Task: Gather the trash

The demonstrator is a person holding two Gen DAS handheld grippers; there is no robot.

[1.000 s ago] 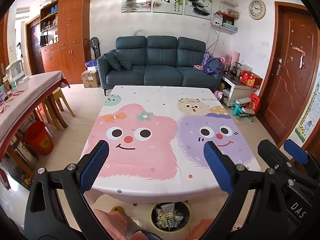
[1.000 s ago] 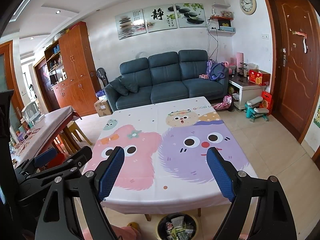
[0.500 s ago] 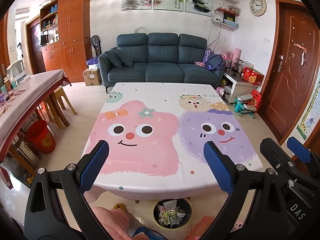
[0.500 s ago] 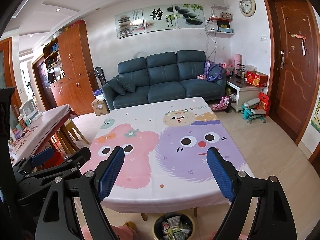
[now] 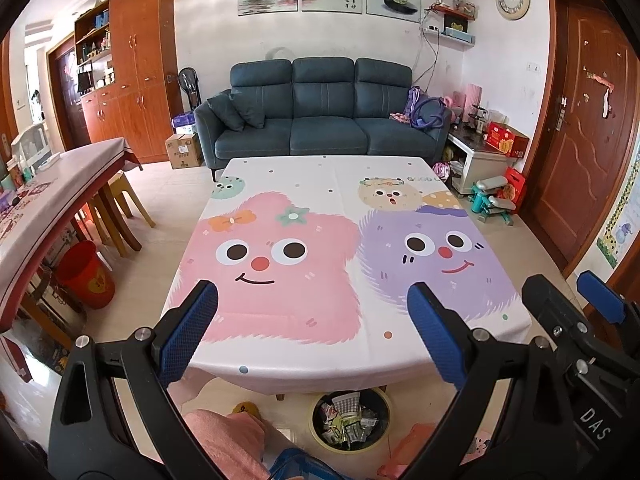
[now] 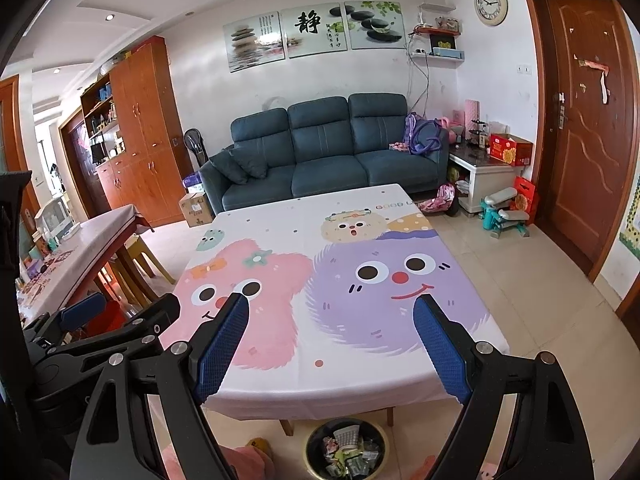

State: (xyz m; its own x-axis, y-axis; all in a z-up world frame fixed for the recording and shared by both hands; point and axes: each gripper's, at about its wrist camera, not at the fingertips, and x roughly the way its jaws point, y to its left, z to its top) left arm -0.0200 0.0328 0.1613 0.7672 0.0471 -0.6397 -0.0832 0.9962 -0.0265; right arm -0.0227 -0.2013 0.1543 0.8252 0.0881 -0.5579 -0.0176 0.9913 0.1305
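Observation:
A round black trash bin (image 5: 350,420) holding several wrappers stands on the floor under the near edge of the table; it also shows in the right wrist view (image 6: 347,450). The table (image 5: 332,176) wears a cartoon cloth with a pink and a purple face, and no loose trash shows on it. My left gripper (image 5: 313,292) is open and empty, held above the near table edge. My right gripper (image 6: 332,306) is open and empty beside it, also above the near edge. Each gripper's body shows at the side of the other's view.
A blue sofa (image 5: 320,120) stands behind the table. A second table (image 5: 48,200) with stools and a red bucket (image 5: 86,274) is at left. A white side cabinet (image 5: 480,160), toys and a wooden door (image 5: 580,140) are at right. Pink-clad legs (image 5: 228,440) are below.
Both grippers have risen and pulled back slightly, so the table sits lower and farther in view. Both stay open and empty.

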